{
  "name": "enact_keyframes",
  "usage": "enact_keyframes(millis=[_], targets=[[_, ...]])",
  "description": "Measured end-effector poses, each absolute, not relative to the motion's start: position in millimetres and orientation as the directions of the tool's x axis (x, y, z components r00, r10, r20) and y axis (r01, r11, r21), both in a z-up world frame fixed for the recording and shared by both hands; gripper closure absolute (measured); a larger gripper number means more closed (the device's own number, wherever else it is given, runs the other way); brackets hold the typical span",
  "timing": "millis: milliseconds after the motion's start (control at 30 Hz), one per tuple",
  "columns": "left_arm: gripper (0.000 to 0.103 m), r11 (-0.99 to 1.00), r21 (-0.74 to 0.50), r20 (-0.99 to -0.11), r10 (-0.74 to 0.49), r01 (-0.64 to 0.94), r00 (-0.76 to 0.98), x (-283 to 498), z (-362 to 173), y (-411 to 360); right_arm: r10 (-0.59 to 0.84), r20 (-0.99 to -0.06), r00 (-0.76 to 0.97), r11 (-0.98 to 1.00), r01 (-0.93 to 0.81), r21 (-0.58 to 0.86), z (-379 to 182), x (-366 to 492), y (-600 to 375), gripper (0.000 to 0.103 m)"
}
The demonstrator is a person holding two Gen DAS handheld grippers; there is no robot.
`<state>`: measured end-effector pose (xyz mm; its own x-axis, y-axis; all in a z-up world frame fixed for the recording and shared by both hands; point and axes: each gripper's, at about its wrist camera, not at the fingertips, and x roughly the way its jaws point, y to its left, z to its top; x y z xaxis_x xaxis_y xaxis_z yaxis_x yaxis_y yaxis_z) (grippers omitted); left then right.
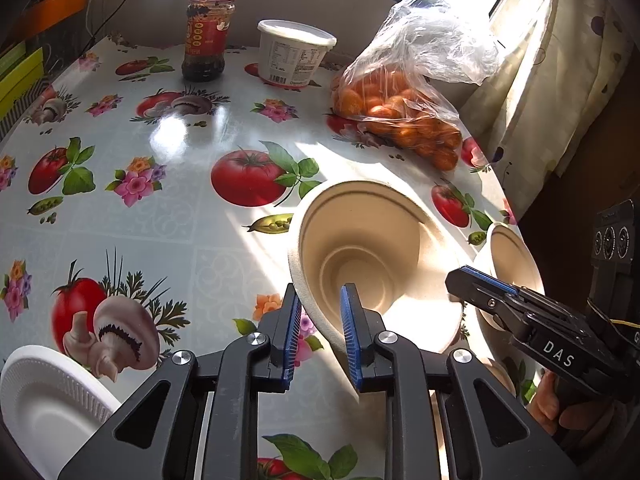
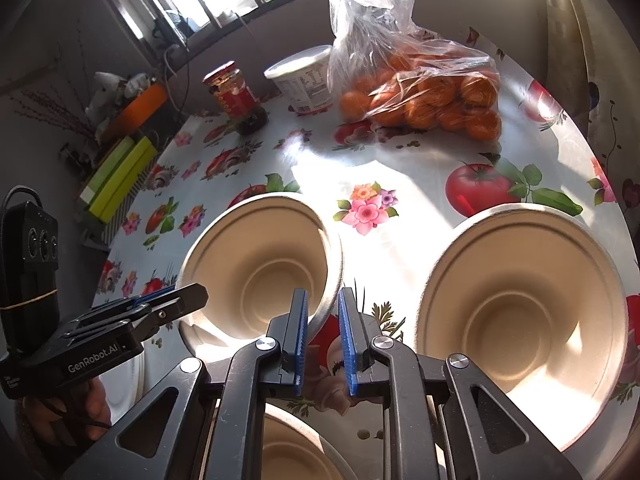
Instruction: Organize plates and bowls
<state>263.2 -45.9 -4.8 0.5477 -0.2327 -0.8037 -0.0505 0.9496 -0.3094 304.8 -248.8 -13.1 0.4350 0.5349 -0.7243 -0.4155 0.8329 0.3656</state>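
Bowls of pale pressed fibre look light, stiff and easily dented, so the rim is the place to hold: the middle bowl (image 2: 260, 264) on the flowered surface (image 1: 168, 216) is pinched there by both left hand-held gripper (image 1: 320, 312) and right hand-held gripper (image 2: 323, 312).

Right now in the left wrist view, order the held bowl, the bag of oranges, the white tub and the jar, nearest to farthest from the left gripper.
1. Bowl, its rim between the left gripper pads.
2. Bag of oranges, far right.
3. Tub, far centre.
4. Jar, left of the tub and about as far; too close to call.
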Motion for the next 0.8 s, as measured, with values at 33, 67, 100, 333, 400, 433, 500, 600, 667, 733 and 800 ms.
enact_keyframes(millis=[33,67,100,333,400,433,500,600,667,733,800], targets=[[0.082,0.949,-0.311,-0.802,-0.234,-0.05,0.549,263,-5,-46,0.536,-0.724,0.434,0.833,-0.414,0.368,-13,305,-249,0.087],[0.082,0.949,-0.312,-0.802,-0.234,-0.051,0.549,263,-5,-45,0.536,-0.724,0.433,0.832,-0.413,0.369,-13,304,-249,0.087],[0.082,0.948,-0.314,-0.8,-0.235,-0.052,0.552,263,-4,-45,0.535,-0.725,0.434,0.833,-0.413,0.368,-13,304,-249,0.087],[0.082,0.946,-0.321,-0.793,-0.24,-0.049,0.56,258,2,-43,0.543,-0.708,0.452,0.831,-0.411,0.375,-4,297,-251,0.087],[0.082,0.946,-0.322,-0.788,-0.244,-0.041,0.566,255,6,-45,0.541,-0.704,0.46,0.833,-0.41,0.372,0,294,-253,0.087],[0.082,0.946,-0.322,-0.784,-0.245,-0.036,0.57,254,8,-45,0.541,-0.702,0.464,0.833,-0.409,0.372,2,291,-254,0.087],[0.082,0.945,-0.327,-0.776,-0.254,-0.024,0.578,250,13,-46,0.54,-0.697,0.472,0.835,-0.406,0.371,6,287,-256,0.087],[0.082,0.943,-0.332,-0.77,-0.266,-0.009,0.581,245,19,-49,0.547,-0.685,0.481,0.832,-0.401,0.383,11,280,-262,0.087],[0.082,0.943,-0.332,-0.767,-0.271,0.002,0.582,241,22,-51,0.551,-0.675,0.491,0.831,-0.399,0.388,15,274,-266,0.087],[0.082,0.942,-0.336,-0.762,-0.282,0.016,0.584,236,24,-54,0.55,-0.667,0.503,0.833,-0.394,0.39,20,267,-270,0.087],[0.082,0.94,-0.34,-0.758,-0.292,0.029,0.584,230,28,-57,0.549,-0.661,0.512,0.834,-0.389,0.392,23,260,-275,0.087]])
